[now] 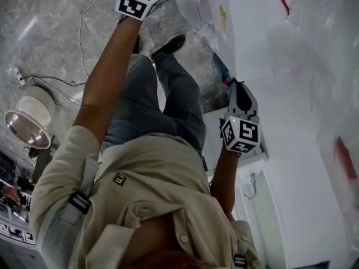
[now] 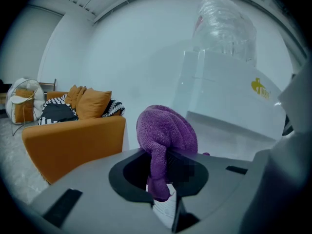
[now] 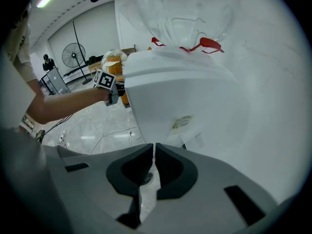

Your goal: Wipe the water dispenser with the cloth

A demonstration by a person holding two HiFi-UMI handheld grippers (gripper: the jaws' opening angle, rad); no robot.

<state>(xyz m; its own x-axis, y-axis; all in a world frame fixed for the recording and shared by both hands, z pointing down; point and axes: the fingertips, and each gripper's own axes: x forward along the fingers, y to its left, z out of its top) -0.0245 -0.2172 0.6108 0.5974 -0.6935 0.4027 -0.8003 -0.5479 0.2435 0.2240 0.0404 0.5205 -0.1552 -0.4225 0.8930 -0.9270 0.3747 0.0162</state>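
Now cloth (image 2: 165,130) near water dispenser (image 2: 234,101) edge

Orange upholstered sofa (image 2: 73,143) topped with orange cushions (image 2: 91,103), black pedestal fan (image 3: 73,57), thin white cable (image 1: 82,29) laid across grey marble floor (image 1: 45,15).

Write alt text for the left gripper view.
The left gripper is shut on a purple cloth, bunched above its jaws. Behind stands a white water dispenser with a clear bottle; an orange sofa sits left.
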